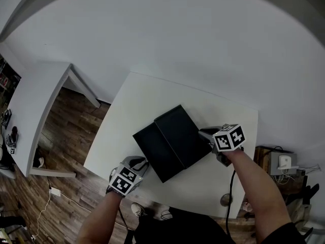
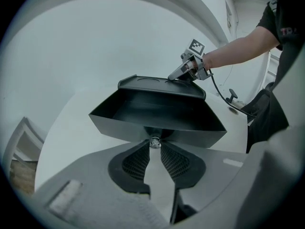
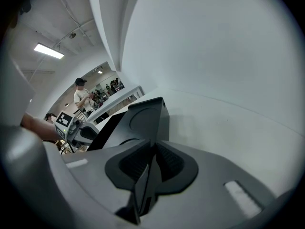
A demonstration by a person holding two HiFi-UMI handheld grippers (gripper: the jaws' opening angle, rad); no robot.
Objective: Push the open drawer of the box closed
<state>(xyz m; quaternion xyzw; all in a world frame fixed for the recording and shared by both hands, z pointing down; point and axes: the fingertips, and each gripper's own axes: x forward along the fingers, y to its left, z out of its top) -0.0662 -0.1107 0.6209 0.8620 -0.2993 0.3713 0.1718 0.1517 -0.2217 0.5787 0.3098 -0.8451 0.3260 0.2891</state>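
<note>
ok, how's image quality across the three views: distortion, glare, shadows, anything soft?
Head view: heavy fisheye, room bends around the table; flat light, no glare. Left gripper view: black circular border; drawer clear, left tool blurs toward the lens. Right gripper view: ceiling lamp blown out; box throws a soft shadow rightward on the table.

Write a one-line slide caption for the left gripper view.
Left tool grips the knob of the open black drawer; right tool holds the box at its far edge.
</note>
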